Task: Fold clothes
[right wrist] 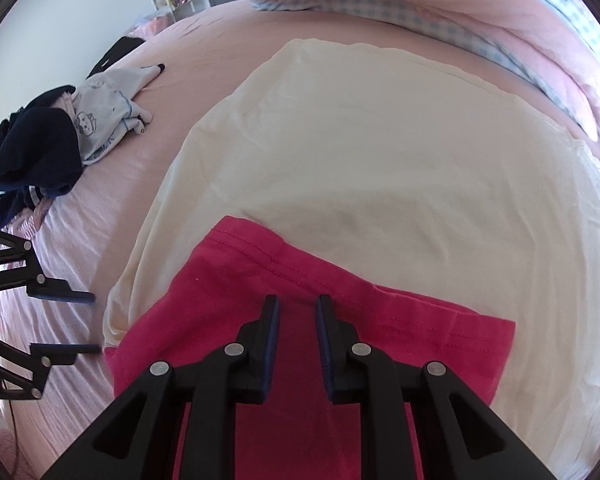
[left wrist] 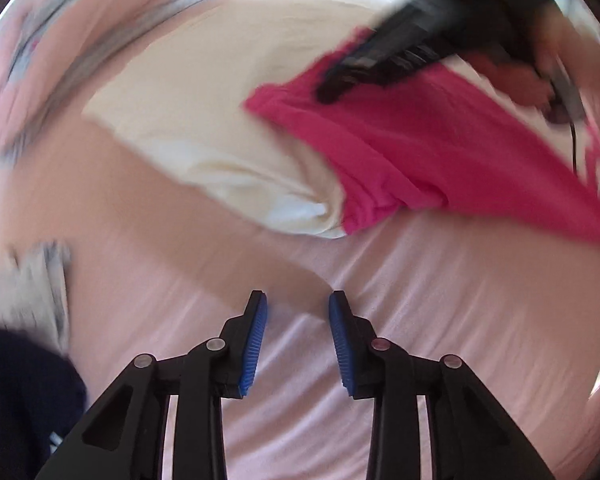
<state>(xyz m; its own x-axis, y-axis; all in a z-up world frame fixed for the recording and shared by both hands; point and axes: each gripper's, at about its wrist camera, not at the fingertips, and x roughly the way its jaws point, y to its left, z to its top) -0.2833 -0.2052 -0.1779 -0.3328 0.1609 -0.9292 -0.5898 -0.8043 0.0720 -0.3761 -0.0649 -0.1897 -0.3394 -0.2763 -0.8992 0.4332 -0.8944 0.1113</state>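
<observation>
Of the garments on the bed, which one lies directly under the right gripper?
The bright pink garment, lying on top of the cream garment. The right gripper hovers open above it; the dark and pale blue clothes lie far left.

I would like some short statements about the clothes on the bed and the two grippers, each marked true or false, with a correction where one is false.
1. The magenta garment lies partly on top of the cream garment. True.
2. The left gripper is clamped on the magenta garment. False: it is open, with only the pink bedsheet between its fingers.
3. The right gripper is above the magenta garment, jaws apart. True.
4. The dark navy clothes are stacked on the cream garment. False: they sit apart, near the bed's edge, beside a light printed garment.
5. The cream garment is rolled into a tight ball. False: it lies spread out on the bedsheet.
</observation>
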